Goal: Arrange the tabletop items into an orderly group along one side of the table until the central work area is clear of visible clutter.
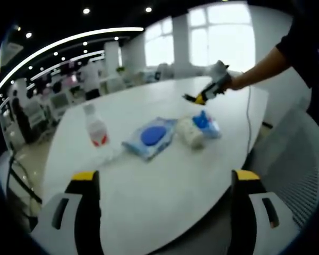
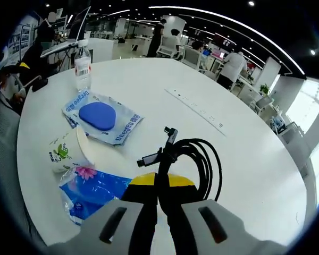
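Right gripper view: you are clamping your right gripper (image 2: 158,187) tight on the coiled black cable (image 2: 194,159) above the tabletop (image 2: 244,159), presumably carrying it to the edge row of water bottle (image 2: 82,66), wet-wipes pack (image 2: 102,118), paper cup (image 2: 66,150) and tissue pack (image 2: 93,194), while your left gripper (image 1: 162,183) is waiting wide open and empty.

Beyond the table: ceiling light strips (image 1: 69,41), bright windows (image 1: 223,32), standing people (image 2: 234,61).

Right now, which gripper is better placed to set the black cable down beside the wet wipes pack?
Right. The right gripper is already shut on the black cable, close to the wet wipes pack. The left gripper is open and farther back.
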`<state>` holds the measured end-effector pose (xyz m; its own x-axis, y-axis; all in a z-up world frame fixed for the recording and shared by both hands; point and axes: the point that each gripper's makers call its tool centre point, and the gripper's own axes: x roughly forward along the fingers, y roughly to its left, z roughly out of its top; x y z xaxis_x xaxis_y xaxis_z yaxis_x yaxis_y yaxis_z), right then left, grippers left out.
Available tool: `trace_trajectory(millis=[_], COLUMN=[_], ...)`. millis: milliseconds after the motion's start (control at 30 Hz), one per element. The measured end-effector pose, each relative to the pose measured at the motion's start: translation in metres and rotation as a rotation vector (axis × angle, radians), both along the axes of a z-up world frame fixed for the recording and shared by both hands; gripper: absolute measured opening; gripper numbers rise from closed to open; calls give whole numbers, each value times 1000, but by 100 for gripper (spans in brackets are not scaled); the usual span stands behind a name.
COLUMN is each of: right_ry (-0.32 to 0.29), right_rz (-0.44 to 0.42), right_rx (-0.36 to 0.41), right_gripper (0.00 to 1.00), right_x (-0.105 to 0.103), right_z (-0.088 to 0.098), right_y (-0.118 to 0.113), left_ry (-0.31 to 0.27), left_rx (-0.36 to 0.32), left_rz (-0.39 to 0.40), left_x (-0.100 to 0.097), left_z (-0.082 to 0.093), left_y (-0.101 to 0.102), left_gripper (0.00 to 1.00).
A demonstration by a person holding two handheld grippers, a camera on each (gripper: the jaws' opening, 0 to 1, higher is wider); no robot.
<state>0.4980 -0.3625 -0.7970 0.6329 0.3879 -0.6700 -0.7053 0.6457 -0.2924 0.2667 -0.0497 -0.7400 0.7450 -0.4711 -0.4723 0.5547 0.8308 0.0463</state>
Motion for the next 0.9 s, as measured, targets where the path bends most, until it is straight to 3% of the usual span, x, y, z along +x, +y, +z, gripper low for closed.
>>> trace_trajectory(millis=[900], right_ry=[49], right_rz=[-73], right_rx=[-38], right_gripper=[4], right_x=[-14], right_z=[-24], right_y=[-35], left_ry=[19], left_rx=[15], left_rz=[-6], left_x=[-3], left_z=[-4], left_y=[1], left_gripper=[100])
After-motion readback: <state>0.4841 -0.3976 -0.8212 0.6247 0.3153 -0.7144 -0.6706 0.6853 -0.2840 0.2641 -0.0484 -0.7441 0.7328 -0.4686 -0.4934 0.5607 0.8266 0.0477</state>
